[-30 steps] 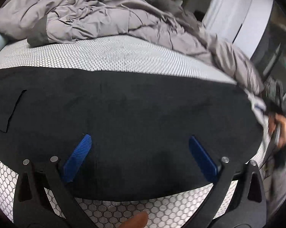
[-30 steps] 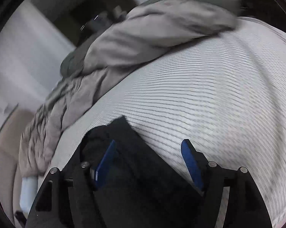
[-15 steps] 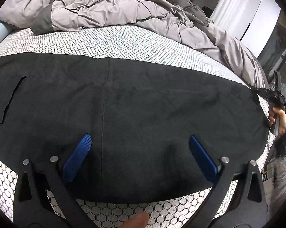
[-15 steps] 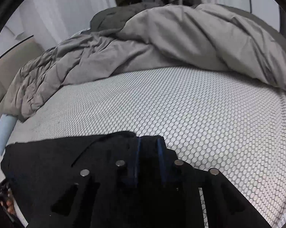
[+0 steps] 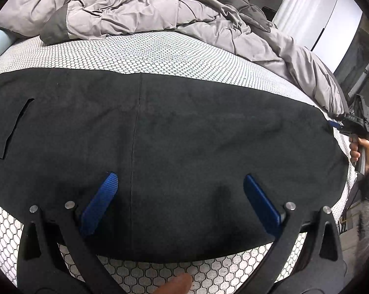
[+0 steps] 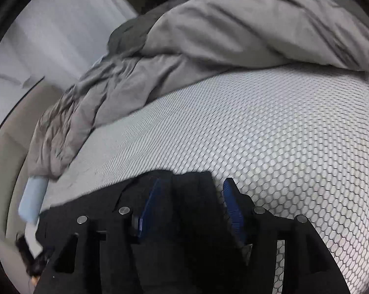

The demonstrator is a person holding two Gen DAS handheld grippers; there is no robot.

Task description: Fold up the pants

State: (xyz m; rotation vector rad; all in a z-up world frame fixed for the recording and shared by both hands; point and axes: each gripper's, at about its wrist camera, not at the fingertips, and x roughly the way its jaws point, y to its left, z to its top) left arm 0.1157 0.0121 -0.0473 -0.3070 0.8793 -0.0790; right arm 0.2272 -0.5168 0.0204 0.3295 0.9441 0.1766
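Black pants (image 5: 184, 127) lie spread flat across the honeycomb-patterned mattress (image 5: 160, 51), with a pocket slit at the far left. Over their near edge my left gripper (image 5: 179, 176) stands open, its blue pads (image 5: 98, 203) wide apart above the cloth. In the left wrist view my right gripper (image 5: 351, 122) sits at the pants' far right end, held by a hand (image 5: 363, 152). The right wrist view has the right gripper (image 6: 193, 181) with its jaws opening. A corner of the pants (image 6: 191, 196) lies loosely between its blue pads (image 6: 233, 208).
A crumpled grey duvet (image 5: 140, 7) is heaped along the far side of the mattress and also shows as the duvet (image 6: 233, 29) in the right wrist view. A light blue roll (image 6: 33, 196) lies at the mattress's left end. White curtains (image 5: 297, 12) hang behind.
The right gripper shut on the pants' end half a second ago and has since parted its jaws and rolled. The pants now lie smoother. The left gripper has barely moved.
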